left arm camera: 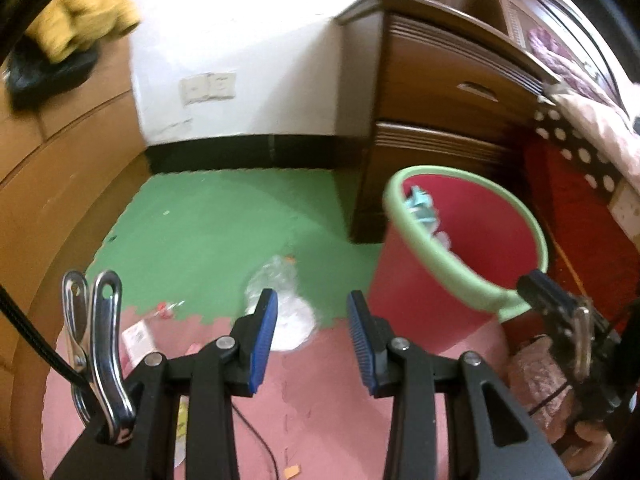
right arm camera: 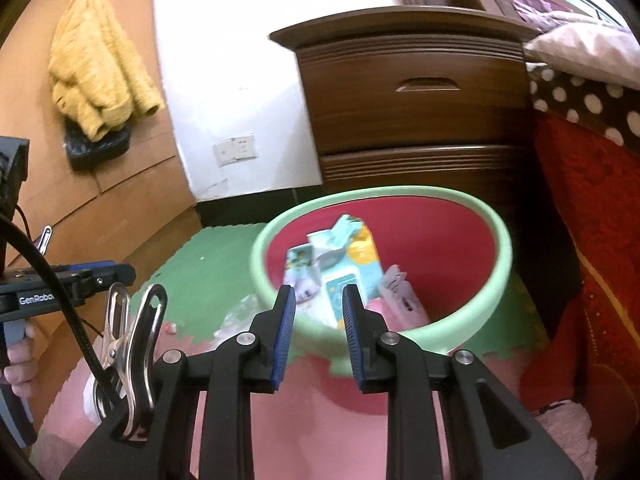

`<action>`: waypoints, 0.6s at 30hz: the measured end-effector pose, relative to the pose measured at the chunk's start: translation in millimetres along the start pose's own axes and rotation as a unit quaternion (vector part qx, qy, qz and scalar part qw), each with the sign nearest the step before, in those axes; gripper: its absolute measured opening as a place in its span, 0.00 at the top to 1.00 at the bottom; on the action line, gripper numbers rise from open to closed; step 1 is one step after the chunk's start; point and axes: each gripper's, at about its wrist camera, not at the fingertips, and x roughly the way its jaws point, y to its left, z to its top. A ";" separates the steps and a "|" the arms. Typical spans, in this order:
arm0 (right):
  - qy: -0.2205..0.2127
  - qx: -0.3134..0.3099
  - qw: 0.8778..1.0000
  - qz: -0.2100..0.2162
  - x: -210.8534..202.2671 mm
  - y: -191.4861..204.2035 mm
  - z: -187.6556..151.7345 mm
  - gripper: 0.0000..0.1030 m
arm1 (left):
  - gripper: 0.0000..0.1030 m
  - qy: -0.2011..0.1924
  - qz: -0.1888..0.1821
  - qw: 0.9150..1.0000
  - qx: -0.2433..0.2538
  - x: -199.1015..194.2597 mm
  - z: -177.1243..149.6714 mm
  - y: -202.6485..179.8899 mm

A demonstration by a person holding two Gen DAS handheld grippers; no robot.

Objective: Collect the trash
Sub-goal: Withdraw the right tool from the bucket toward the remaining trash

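Observation:
A red bin with a pale green rim (left arm camera: 468, 240) (right arm camera: 472, 200) stands on the foam floor mat by the bedside cabinet. It holds a light blue carton (right arm camera: 340, 264) and other wrappers. My right gripper (right arm camera: 319, 312) is open and empty, just above the bin's near rim. My left gripper (left arm camera: 312, 320) is open and empty, above a crumpled clear plastic bag (left arm camera: 280, 300) on the floor left of the bin. A small white and pink box (left arm camera: 138, 338) and small wrapper scraps (left arm camera: 168, 308) lie on the mat at the left. The right gripper also shows at the bin's rim in the left wrist view (left arm camera: 552, 300).
A dark wooden bedside cabinet (right arm camera: 416, 96) stands behind the bin. A bed with red and dotted covers (right arm camera: 592, 200) is at the right. A wooden wardrobe (right arm camera: 100, 184) with a yellow garment (right arm camera: 100, 64) is at the left. A pink fluffy thing (left arm camera: 536, 384) lies by the bin.

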 end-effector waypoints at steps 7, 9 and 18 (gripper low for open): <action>0.019 -0.033 0.999 0.027 4.8 33.2 -11.7 0.75 | 0.64 0.011 0.048 0.998 -0.048 -11.3 -32.9 51.5; 0.027 -0.041 0.998 0.034 7.8 42.7 -15.0 0.75 | 0.64 0.016 0.059 0.996 -0.065 -14.9 -44.0 67.1; 0.063 -0.086 0.992 0.066 22.8 86.8 -35.2 0.75 | 0.64 0.054 0.111 0.985 -0.120 -11.4 -82.9 128.3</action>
